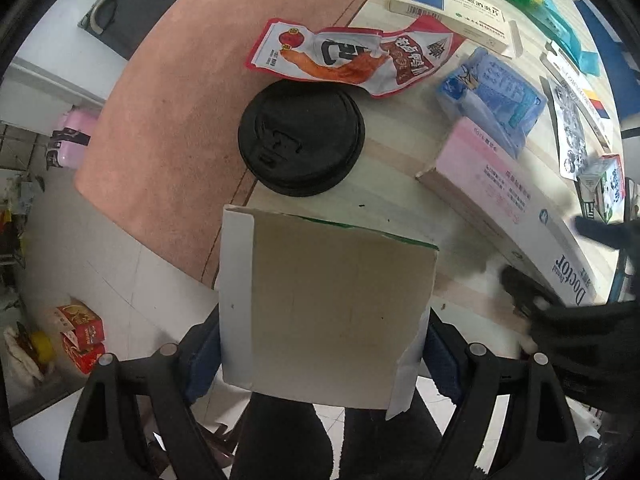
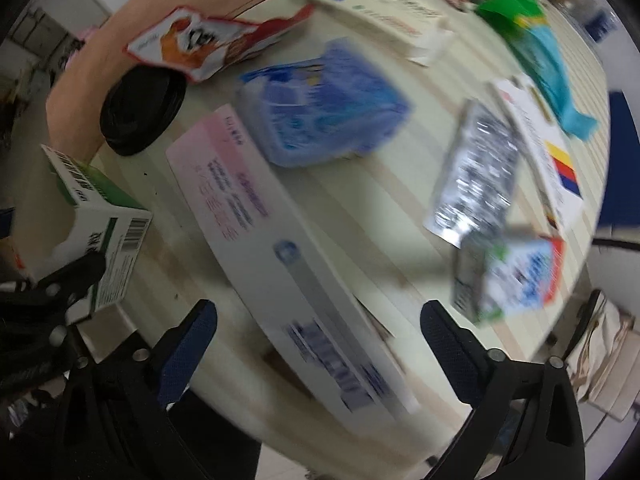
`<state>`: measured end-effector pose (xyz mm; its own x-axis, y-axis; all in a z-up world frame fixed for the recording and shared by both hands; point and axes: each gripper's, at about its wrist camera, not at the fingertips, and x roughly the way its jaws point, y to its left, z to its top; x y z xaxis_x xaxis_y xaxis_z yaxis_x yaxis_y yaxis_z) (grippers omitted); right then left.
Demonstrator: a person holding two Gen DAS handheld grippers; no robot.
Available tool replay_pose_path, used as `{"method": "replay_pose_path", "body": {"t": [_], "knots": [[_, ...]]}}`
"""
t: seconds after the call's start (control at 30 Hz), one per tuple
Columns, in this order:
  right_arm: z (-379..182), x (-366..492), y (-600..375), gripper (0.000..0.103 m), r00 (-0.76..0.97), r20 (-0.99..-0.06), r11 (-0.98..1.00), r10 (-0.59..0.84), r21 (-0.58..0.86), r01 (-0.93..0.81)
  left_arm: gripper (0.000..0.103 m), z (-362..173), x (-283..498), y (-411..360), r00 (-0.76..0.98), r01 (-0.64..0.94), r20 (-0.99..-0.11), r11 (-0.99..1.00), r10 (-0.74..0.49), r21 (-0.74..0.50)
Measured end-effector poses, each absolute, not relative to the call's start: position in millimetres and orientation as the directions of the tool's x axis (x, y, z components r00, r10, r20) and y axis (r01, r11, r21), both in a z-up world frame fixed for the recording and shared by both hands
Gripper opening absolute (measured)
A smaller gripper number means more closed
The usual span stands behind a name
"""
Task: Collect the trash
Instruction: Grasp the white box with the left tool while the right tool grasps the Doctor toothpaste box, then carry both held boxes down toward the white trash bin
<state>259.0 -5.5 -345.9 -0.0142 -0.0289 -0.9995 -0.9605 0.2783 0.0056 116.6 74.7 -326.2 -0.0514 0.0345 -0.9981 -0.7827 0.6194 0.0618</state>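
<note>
My left gripper (image 1: 320,356) is shut on a green and white carton (image 1: 328,312); the same carton shows at the left of the right wrist view (image 2: 96,232), held over the table's near edge. My right gripper (image 2: 320,340) is open and empty, hovering over a long pink and white box (image 2: 280,256), also seen in the left wrist view (image 1: 508,216). On the table lie a black cup lid (image 1: 300,136), a red snack wrapper (image 1: 348,56), a blue pack (image 1: 492,96), a silver foil packet (image 2: 476,176) and a small milk carton (image 2: 512,276).
The round table (image 1: 400,200) has a pink cloth (image 1: 168,120) on its left part. A white medicine box (image 1: 448,8), a green and teal wrapper (image 2: 536,52) and a white leaflet (image 2: 544,152) lie at the back. Red boxes (image 1: 80,332) sit on the floor.
</note>
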Motion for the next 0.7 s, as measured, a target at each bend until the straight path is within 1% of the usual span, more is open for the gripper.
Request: {"method": "replay_pose_path", "body": {"t": [0.03,0.1,0.13,0.27,0.33,0.37,0.47,0.5,0.53,0.63,0.7], "knots": [[-350,258,-4,0.077,-0.024,-0.999,0.291,-0.031,0.013,-0.957,0.085,-325,112,76,-0.053,-0.782,-0.998,0.62,0.037,0.065],[-356,258,-8,0.069,-0.023,-0.999,0.337,-0.022,0.014,-0.942,0.085,-326,103,81,-0.052,-0.784,-0.998,0.618,0.034,0.061],[-355,261,-13,0.068,-0.021,-1.0,0.373,-0.015,0.014,-0.928,0.085,-320,103,78,-0.052,-0.784,-0.998,0.617,0.032,0.061],[-356,278,-63,0.065,-0.116,-0.992,0.603,-0.049,0.063,-0.795,0.085,-325,104,83,-0.051,-0.786,-0.998,0.616,0.027,0.057],[-357,280,-86,0.065,-0.144,-0.988,0.672,-0.059,0.067,-0.738,0.085,-324,102,84,-0.054,-0.783,-0.998,0.619,0.03,0.061],[-356,279,-98,0.065,-0.155,-0.986,0.699,-0.054,0.073,-0.711,0.085,-327,114,75,-0.057,-0.78,-0.998,0.622,0.033,0.065],[-355,276,-110,0.066,-0.157,-0.986,0.719,-0.054,0.071,-0.691,0.085,-328,116,70,-0.059,-0.771,-0.997,0.633,0.046,0.075],[-355,271,-116,0.067,-0.141,-0.988,0.711,-0.058,0.058,-0.701,0.085,-327,110,72,-0.058,-0.766,-0.997,0.638,0.052,0.078],[-353,269,-116,0.07,-0.112,-0.992,0.699,-0.065,0.035,-0.714,0.085,-326,106,73,-0.058,-0.763,-0.997,0.642,0.057,0.081],[-349,264,-106,0.071,-0.035,-0.997,0.66,-0.063,-0.015,-0.751,0.085,-327,106,75,-0.057,-0.753,-0.996,0.652,0.069,0.088],[-353,258,-104,0.071,-0.026,-0.997,0.642,-0.07,-0.025,-0.767,0.085,-326,106,78,-0.053,-0.745,-0.996,0.66,0.078,0.091]]}}
